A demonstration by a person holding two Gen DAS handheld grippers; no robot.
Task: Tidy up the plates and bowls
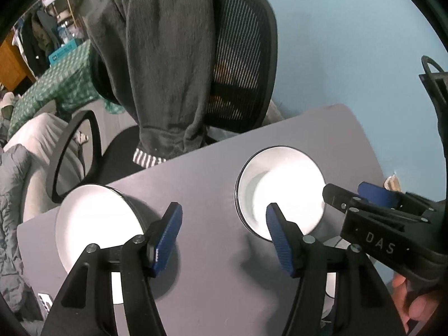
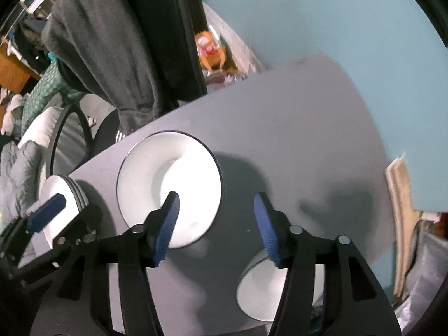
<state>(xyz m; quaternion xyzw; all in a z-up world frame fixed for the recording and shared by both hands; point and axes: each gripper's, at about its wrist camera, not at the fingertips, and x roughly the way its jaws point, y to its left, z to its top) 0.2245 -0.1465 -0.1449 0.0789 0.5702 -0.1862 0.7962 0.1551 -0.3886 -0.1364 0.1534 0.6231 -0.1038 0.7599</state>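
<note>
A white bowl with a dark rim (image 1: 282,187) (image 2: 168,184) sits mid-table on the grey table (image 1: 207,179) (image 2: 294,128). A stack of white plates (image 1: 95,224) (image 2: 64,196) lies at the table's left edge. Another white bowl (image 2: 260,291) sits near the front, under my right gripper. My left gripper (image 1: 224,224) is open and empty, hovering between the plates and the bowl. My right gripper (image 2: 217,215) (image 1: 347,193) is open and empty, its left finger over the middle bowl's near rim.
A black mesh office chair (image 1: 240,64) draped with a dark grey garment (image 1: 168,56) stands behind the table. A blue wall (image 1: 350,42) is at the right. A bed with grey bedding (image 1: 25,173) lies to the left. Papers (image 2: 397,210) lean by the table's right edge.
</note>
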